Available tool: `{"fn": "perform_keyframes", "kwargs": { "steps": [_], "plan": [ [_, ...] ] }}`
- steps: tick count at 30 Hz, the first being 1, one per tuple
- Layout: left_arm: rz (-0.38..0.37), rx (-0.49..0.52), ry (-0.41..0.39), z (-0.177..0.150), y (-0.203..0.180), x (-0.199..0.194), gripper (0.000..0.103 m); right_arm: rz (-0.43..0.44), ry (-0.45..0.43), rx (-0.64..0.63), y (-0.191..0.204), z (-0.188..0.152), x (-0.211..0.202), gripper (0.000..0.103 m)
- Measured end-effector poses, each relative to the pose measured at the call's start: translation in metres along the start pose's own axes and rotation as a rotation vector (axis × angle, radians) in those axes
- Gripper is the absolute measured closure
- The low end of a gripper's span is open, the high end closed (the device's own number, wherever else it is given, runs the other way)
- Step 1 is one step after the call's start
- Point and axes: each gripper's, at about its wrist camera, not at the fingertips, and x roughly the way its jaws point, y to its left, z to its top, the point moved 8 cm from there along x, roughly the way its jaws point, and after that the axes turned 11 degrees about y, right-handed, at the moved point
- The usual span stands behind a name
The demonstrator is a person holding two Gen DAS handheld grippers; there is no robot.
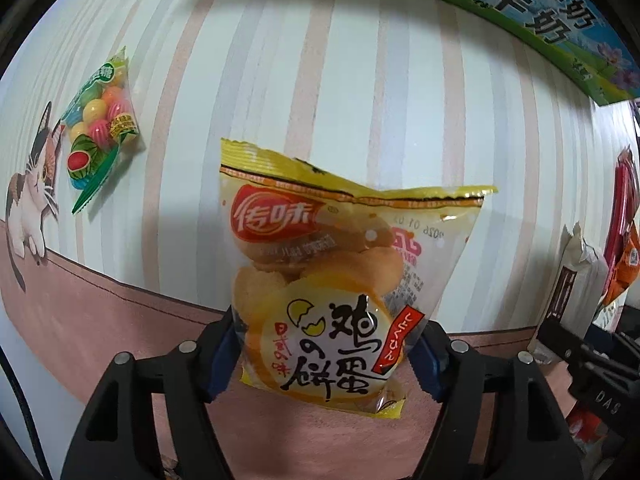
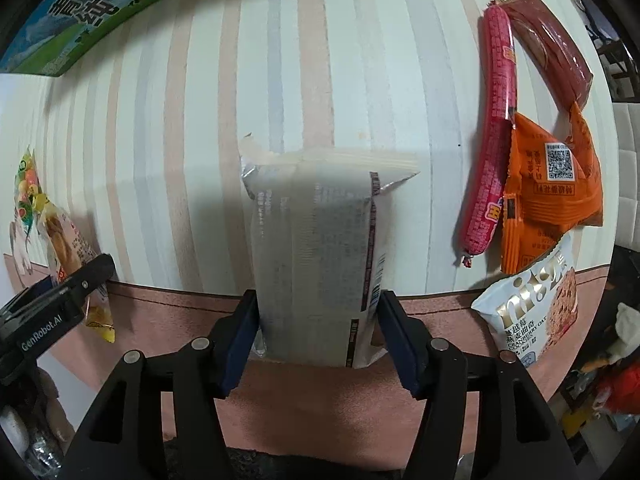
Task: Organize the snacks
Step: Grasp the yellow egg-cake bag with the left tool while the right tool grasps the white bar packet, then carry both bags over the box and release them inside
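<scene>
Striped tablecloth lies under both held packets. Left gripper is clamped on a yellow egg-cookie bag branded 传味; right gripper pinches a pale wrapper, small print unreadable. Beside it lies a "CRANBERRY OAT COOKIES" pack.

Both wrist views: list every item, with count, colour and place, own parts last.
egg biscuit bag: 1, yellow, held in left gripper
white packet: 1, white-grey, held in right gripper
candy bag: 1, multicoloured, cloth's left
milk carton: 1, green-blue, far edge
sausage: 1, pink, right cluster
red pack: 1, dark red, beside sausage
orange pack: 1, orange, below red pack
cookie bag: 1, white, near right
tablecloth: 1, striped, underneath
left gripper: jaws shut on bag
right gripper: jaws shut on packet
</scene>
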Motion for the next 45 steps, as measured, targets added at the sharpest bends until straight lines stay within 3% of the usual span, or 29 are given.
{"fn": "perform_keyframes", "kwargs": {
  "steps": [8,17,21,27,31,37,45],
  "plan": [
    [0.027,0.019,-0.054,-0.002,0.0,-0.011,0.057,-0.001,-0.048,-0.026,0.014,-0.016,0.006,0.045],
    [0.008,0.079,-0.12,-0.004,-0.025,-0.049,0.062,0.091,-0.113,-0.066,0.031,-0.024,-0.036,0.047],
    [-0.065,0.106,-0.192,-0.004,-0.04,-0.1,0.062,0.155,-0.169,-0.082,0.036,-0.024,-0.074,0.047],
    [-0.179,0.145,-0.321,0.019,-0.057,-0.212,0.062,0.27,-0.307,-0.101,0.039,-0.012,-0.17,0.047],
    [-0.167,0.15,-0.377,0.06,-0.058,-0.262,0.062,0.283,-0.406,-0.119,0.036,0.018,-0.241,0.047],
    [-0.137,0.094,-0.318,0.137,-0.041,-0.269,0.062,0.233,-0.439,-0.09,0.034,0.09,-0.284,0.046],
    [-0.09,0.077,-0.169,0.191,-0.036,-0.228,0.062,0.166,-0.356,-0.017,0.016,0.16,-0.247,0.046]
  ]
}}
